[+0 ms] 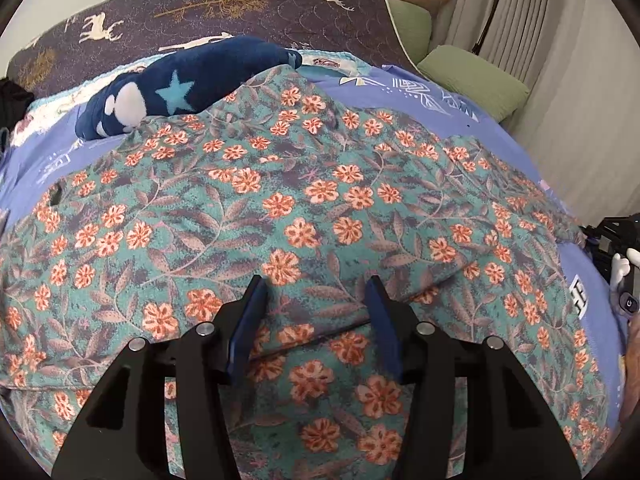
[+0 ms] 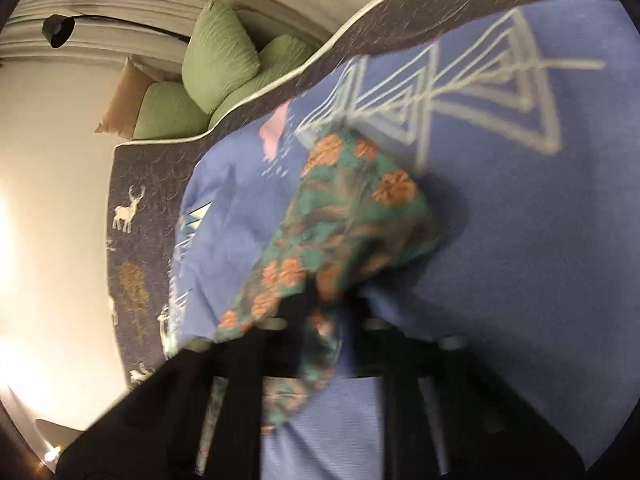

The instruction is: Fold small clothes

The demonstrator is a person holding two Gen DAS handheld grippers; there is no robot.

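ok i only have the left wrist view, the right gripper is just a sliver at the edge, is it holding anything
observer: yes, in the right wrist view the right gripper is shut on a bunched edge of the floral garment.
operator: is that bit lifted or flat on the bed
observer: lifted, it seems; it stands up from the fingers and casts a shadow on the blue sheet.
operator: which way is it facing
observer: towards the bed's far edge, with the green cushions beyond; that view is blurred.
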